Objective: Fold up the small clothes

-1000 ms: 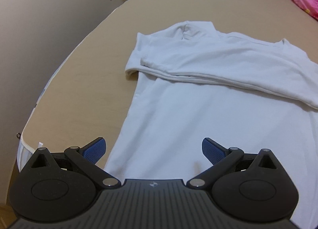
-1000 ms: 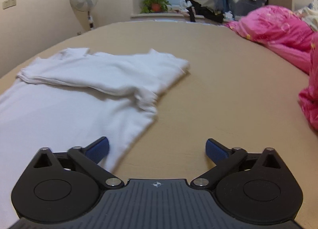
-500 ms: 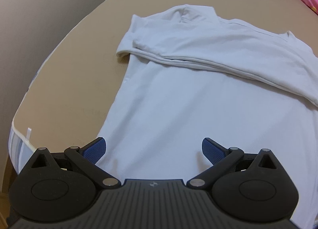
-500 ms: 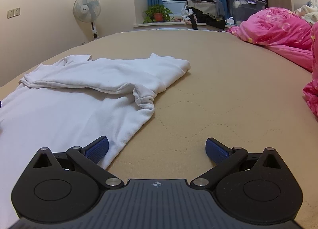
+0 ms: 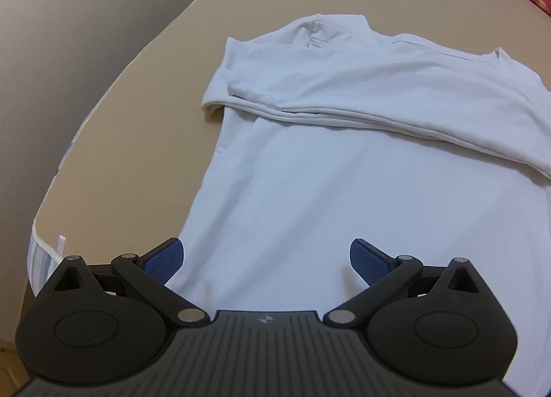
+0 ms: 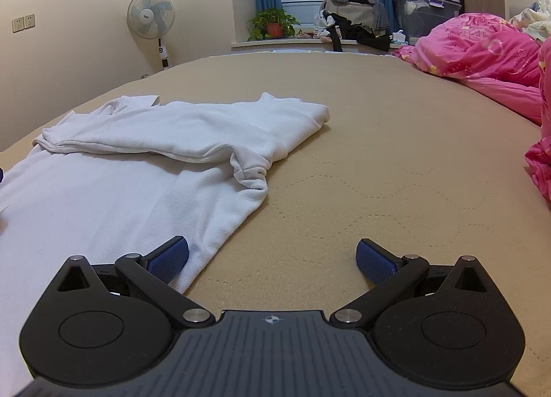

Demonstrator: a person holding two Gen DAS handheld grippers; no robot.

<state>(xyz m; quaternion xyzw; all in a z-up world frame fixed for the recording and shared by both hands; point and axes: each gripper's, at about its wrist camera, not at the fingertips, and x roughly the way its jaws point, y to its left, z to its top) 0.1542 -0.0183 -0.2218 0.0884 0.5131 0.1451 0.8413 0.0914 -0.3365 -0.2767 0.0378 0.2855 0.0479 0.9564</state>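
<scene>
On tan bed cover [image 6: 396, 142], 12 o'clock of both grippers: white shirt [image 5: 344, 190], sleeves already folded across chest.

Left gripper [image 5: 267, 261] spread wide, nothing pinched; since a second ago moved inward from shirt's side edge, left pad now at the edge, right pad over the cloth near the hem. Right gripper [image 6: 272, 259] also spread and empty; dropped lower toward the cover, left pad [image 6: 168, 259] over shirt's right hem corner, right pad over bare cover at 3 o'clock. Pink quilt [image 6: 482, 52] well apart at 2 o'clock. Reads as lining up on both hem corners; likely next: pinch hem, carry it toward collar at 12 o'clock. Risk: catching only the top layer.
</scene>
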